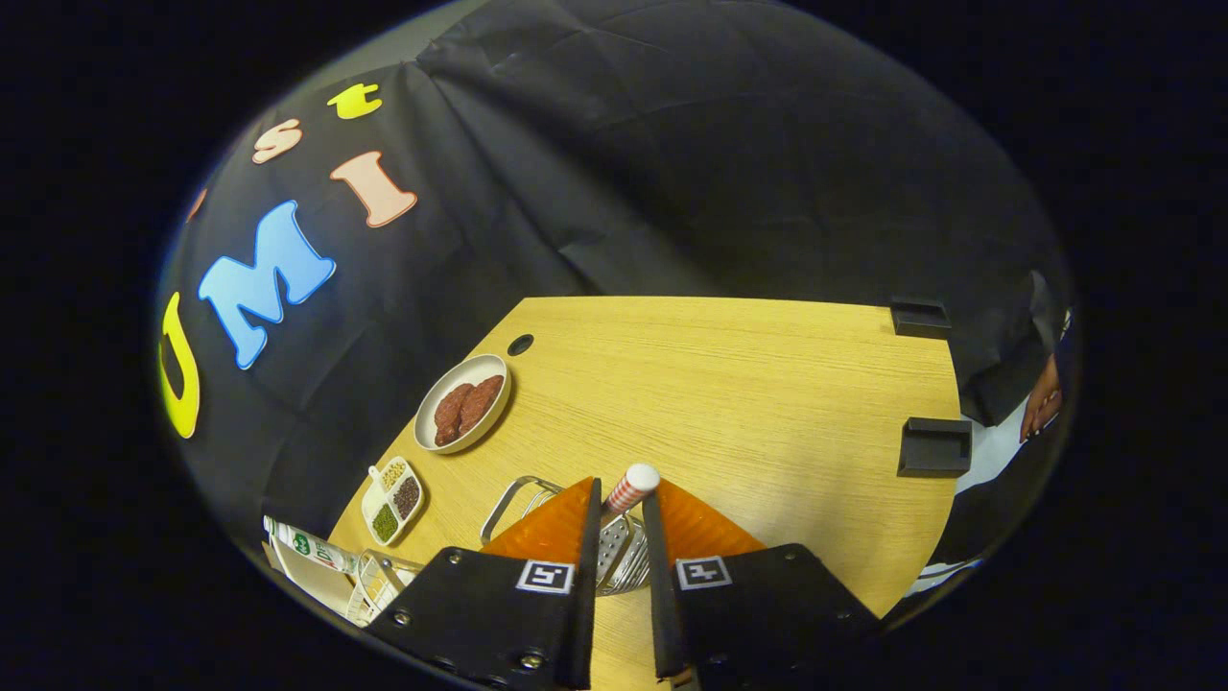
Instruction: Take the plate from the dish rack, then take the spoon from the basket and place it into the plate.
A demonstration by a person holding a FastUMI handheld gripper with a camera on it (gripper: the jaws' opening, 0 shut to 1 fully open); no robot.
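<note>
Below, hand-held gripper [622, 499] pinches spoon [633, 485] over basket [614, 552].

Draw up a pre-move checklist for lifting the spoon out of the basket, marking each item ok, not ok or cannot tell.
1. Gripper lined up with the spoon handle: ok, handle between the fingers.
2. Both fingers pressing on the handle: cannot tell.
3. Basket directly below the fingers: ok.
4. Plate out on the table, ready: cannot tell.
5. Bowl of meat and divided dish off the lift path: ok, both to the side.
</note>
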